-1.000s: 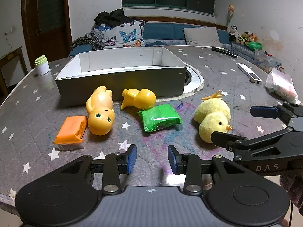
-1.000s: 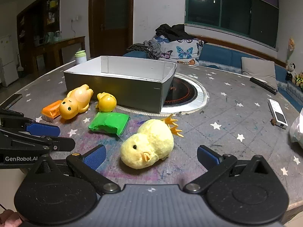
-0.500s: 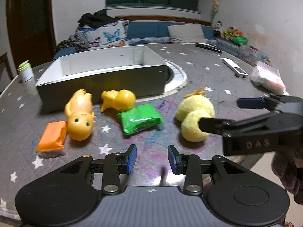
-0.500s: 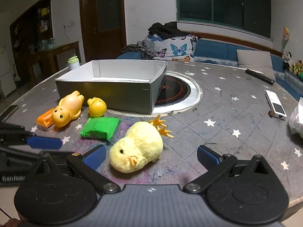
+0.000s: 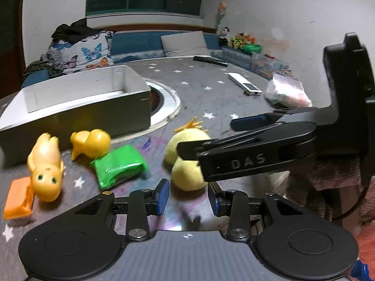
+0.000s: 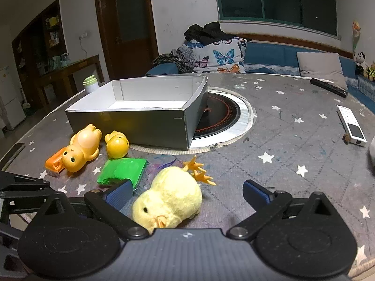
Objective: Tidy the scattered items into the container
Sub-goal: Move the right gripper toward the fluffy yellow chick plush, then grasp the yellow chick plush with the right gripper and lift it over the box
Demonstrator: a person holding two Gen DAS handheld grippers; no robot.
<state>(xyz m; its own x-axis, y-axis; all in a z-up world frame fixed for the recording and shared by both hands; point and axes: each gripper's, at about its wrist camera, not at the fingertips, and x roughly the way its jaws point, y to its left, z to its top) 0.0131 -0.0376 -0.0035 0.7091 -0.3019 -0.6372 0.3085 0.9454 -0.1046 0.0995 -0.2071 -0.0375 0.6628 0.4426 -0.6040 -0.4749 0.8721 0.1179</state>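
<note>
The right gripper (image 6: 185,193) is wide open, and the fluffy yellow plush chick (image 6: 168,199) lies on its side between the two blue-tipped fingers (image 6: 118,193) — neither finger presses it yet, as far as I can tell. The left gripper (image 5: 188,196) is partly open with nothing in it, low over the grey table with white stars (image 6: 293,145).

Left of the chick lies a shiny green packet (image 6: 121,171), close by. Past it sit a small round yellow rubber duck (image 6: 117,142) and a bigger yellow toy animal on its back (image 6: 80,148), side by side. The toy's head rests against a flat orange block (image 6: 54,162).

The big grey cardboard box with white inside walls (image 6: 150,119) stands just behind the toys — it looks empty. A white remote (image 6: 351,128) lies far off on the right.
</note>
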